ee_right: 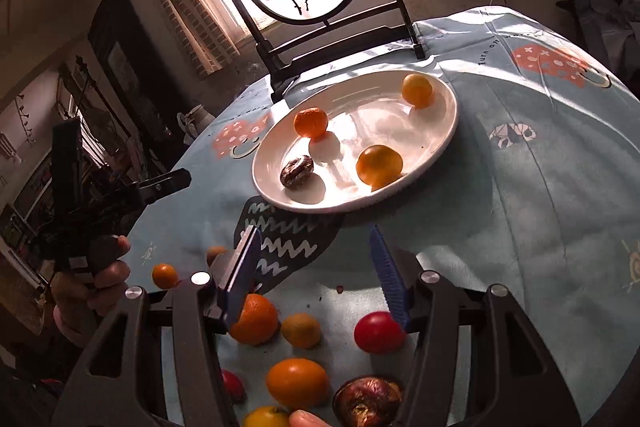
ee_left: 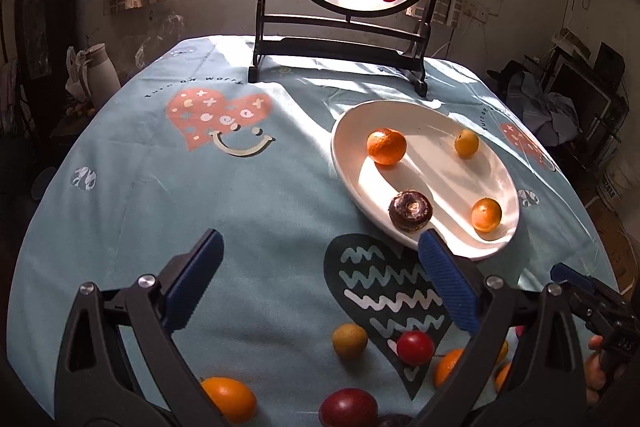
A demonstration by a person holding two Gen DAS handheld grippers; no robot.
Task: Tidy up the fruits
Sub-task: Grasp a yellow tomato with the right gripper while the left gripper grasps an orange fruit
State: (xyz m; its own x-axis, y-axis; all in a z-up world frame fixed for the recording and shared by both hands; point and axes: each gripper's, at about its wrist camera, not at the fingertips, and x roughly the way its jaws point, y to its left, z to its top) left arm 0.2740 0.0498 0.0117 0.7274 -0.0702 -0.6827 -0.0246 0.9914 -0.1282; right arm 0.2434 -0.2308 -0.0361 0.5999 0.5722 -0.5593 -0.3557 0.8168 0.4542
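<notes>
Fingers first: on my left gripper (ee_left: 320, 269) both blue pads are spread wide over bare cloth, nothing between them. My right gripper (ee_right: 314, 267) stands part open, also empty. Four fruits sit on the plate (ee_left: 344, 163), at about 1 o'clock in the left view. Loose fruit lies near me at 6 o'clock. I'd judge the next pick is the red fruit (ee_right: 379, 331) beside my right pad: straddle it squarely and close gently, so it doesn't roll.
</notes>
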